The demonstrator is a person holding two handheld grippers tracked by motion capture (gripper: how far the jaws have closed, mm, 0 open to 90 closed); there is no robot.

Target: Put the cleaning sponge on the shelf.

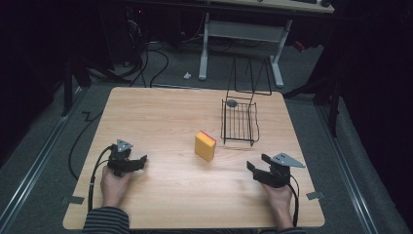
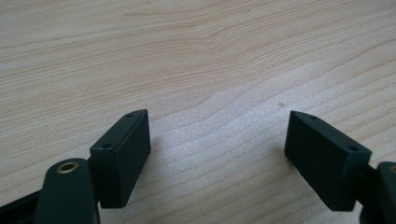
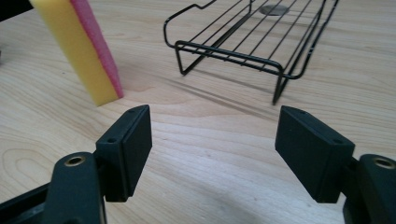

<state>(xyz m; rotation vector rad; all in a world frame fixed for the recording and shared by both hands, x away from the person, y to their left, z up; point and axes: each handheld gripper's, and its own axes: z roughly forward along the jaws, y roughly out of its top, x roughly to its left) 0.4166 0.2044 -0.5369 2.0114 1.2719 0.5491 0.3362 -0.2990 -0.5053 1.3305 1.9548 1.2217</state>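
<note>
While both claws are held low over the wooden bench [image 1: 160, 117], the left claw [image 1: 139, 163] and the right claw [image 1: 254, 169] are each seen spread wide with nothing between the jaws. A yellow-and-pink sponge [image 1: 205, 146] is stood on edge mid-bench, just beside a black wire rack [image 1: 239, 122].

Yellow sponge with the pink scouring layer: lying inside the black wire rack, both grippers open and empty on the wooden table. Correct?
Not quite. The yellow sponge with the pink scouring layer stands on the wooden table, beside the black wire rack, not inside it; the high view shows this. The rest holds: the left gripper and the right gripper are open and empty.
</note>
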